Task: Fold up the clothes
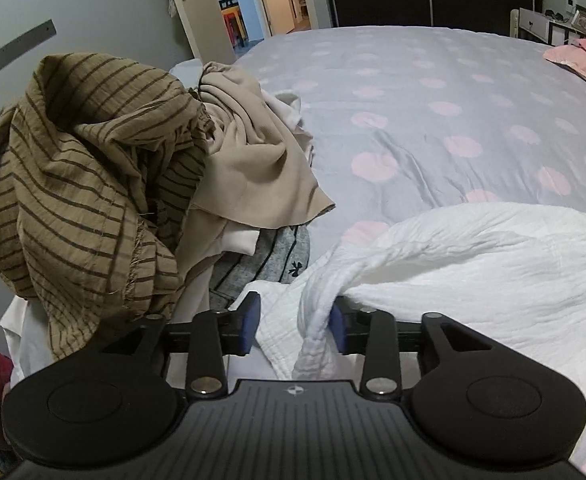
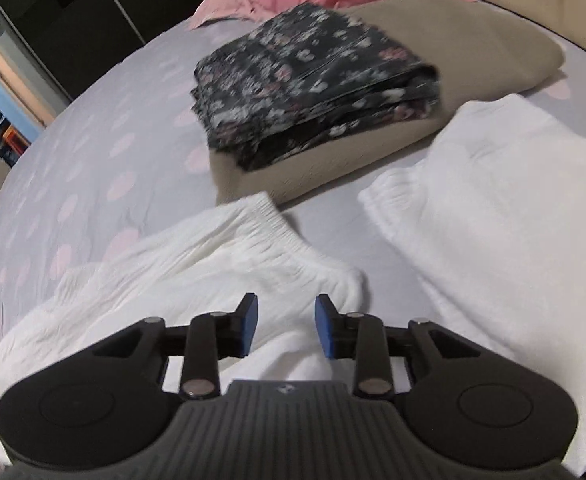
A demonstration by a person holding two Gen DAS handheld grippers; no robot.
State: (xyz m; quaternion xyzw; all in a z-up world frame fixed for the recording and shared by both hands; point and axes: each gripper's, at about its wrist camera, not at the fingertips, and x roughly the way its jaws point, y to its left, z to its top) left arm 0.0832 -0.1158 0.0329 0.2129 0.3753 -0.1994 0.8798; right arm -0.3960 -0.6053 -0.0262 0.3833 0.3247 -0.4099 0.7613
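A crumpled white textured garment [image 1: 473, 264] lies on the near part of the bed. My left gripper [image 1: 295, 326] is open over its edge. A twisted strand of the cloth runs between the jaws against the right pad [image 1: 336, 328], and the left pad is clear of it. In the right wrist view the same white garment [image 2: 197, 264] shows its gathered elastic band [image 2: 269, 216]. My right gripper [image 2: 286, 326] stands open just above it, with the cloth under the gap and neither pad pressing on it.
An unfolded pile sits at the left: a brown striped garment [image 1: 81, 184], a beige one [image 1: 253, 160] and a grey one [image 1: 269, 256]. A folded dark floral garment [image 2: 313, 84] rests on a folded beige piece [image 2: 473, 40], beside a folded white piece [image 2: 513, 208]. The dotted bedcover [image 1: 433, 92] stretches beyond.
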